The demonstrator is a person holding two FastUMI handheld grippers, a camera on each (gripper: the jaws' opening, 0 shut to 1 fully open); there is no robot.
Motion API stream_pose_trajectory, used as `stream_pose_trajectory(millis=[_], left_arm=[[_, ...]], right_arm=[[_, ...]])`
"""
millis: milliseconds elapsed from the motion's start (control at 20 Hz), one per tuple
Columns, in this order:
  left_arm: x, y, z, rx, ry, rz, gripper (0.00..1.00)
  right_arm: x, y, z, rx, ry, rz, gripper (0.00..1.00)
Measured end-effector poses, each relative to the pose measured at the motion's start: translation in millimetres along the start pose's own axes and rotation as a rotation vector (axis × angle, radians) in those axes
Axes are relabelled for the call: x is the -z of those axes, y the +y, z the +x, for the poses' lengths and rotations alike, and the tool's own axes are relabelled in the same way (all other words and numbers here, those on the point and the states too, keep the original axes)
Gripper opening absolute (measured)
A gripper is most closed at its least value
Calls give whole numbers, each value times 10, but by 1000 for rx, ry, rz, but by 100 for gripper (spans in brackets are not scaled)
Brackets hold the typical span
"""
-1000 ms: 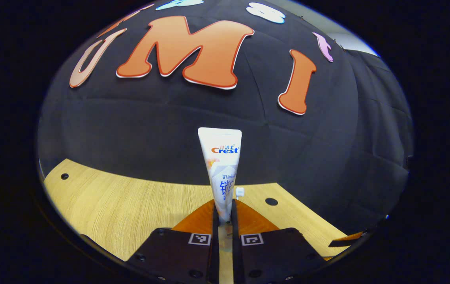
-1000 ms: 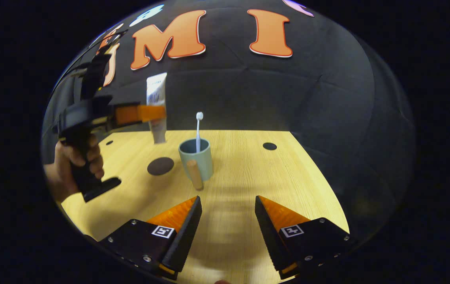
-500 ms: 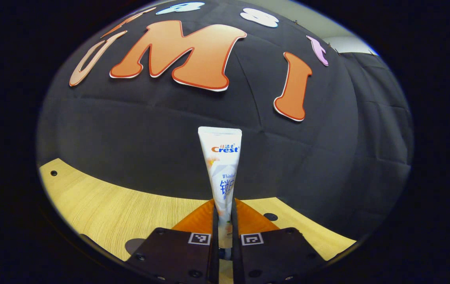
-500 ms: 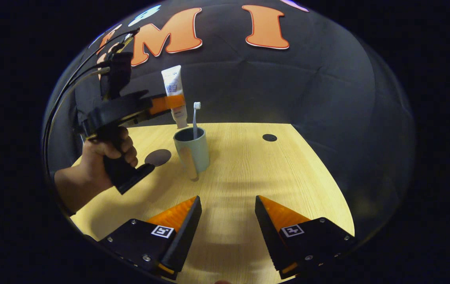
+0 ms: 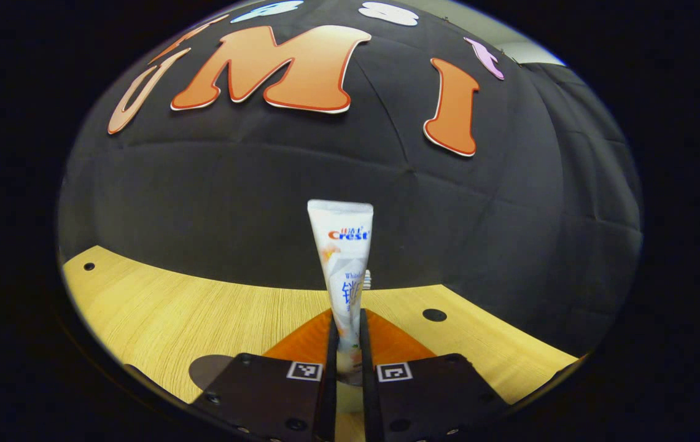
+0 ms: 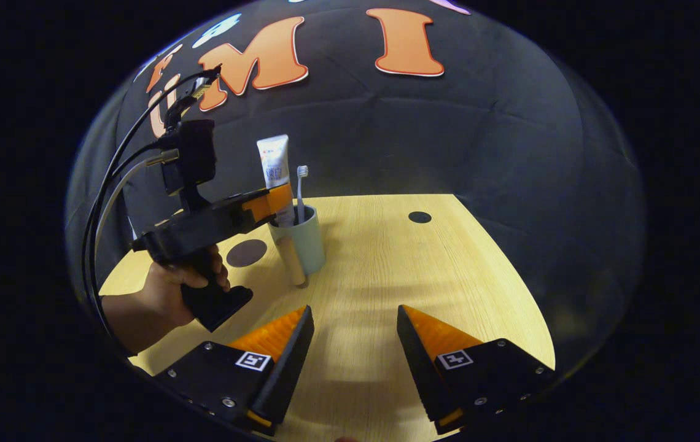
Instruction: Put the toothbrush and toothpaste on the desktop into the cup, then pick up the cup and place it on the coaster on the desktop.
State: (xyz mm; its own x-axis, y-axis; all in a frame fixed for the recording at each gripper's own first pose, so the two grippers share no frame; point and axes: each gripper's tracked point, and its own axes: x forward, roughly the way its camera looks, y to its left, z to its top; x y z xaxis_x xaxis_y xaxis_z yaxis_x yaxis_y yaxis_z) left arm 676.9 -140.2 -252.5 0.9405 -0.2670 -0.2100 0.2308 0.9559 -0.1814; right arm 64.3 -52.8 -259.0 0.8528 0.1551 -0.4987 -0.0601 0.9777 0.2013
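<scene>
**Toothpaste going into the cup**

The left gripper (image 6: 276, 202) is clamped on the toothpaste tube (image 6: 274, 161), upright, its lower end inside the cup (image 6: 308, 240) beside the toothbrush (image 6: 301, 184). The right gripper (image 6: 353, 325) stands wide, holding nothing. The tube looks light and soft; it probably dents under pressure. The cup seems rigid; its wooden handle (image 6: 291, 261) offers a good hold. The coaster (image 6: 247, 252) lies just beside it.

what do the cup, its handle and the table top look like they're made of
Cup: smooth matte pale green, probably ceramic or plastic; the look leaves it open. Handle: tan rod, looks like wood or bamboo. Table top: light wood-grain surface with fine straight lines, possibly laminate.
</scene>
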Motion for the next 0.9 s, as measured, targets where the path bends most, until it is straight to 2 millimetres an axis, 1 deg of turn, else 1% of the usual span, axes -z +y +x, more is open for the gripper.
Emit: stream_pose_trajectory(millis=[50,100,150,250,350,400,450,550,650,750,800,900], left_arm=[[0,9,59,-3,-1,4,17],[-29,14,-6,-7,-10,7,41],[-32,28,-16,-17,-7,20,43],[2,21,-16,-21,8,38,40],[34,-52,-1,0,23,34,43],[28,-51,-6,-4,25,48,56],[22,-54,-6,-6,28,63,56],[42,-22,-2,-2,45,85,56],[15,-10,44,16,51,83,56],[88,133,104,-30,102,120,55],[132,191,97,-45,127,126,58],[104,257,65,-59,132,95,64]], right_arm=[[1,-7,-8,2,-2,2,83],[-5,-12,-12,2,-3,2,83],[-19,-8,-18,2,-4,1,83],[-20,-12,-30,3,-6,-1,83],[-21,-2,-44,5,-7,-11,84],[-26,2,-47,7,-6,-19,79],[-22,19,-58,5,-5,-22,83],[-16,30,-73,4,-4,-22,83],[-18,35,-95,10,-12,-26,83],[-32,53,-146,12,-19,-32,83],[-49,30,-163,16,-22,-33,83],[-74,0,-184,24,-27,-21,83]])
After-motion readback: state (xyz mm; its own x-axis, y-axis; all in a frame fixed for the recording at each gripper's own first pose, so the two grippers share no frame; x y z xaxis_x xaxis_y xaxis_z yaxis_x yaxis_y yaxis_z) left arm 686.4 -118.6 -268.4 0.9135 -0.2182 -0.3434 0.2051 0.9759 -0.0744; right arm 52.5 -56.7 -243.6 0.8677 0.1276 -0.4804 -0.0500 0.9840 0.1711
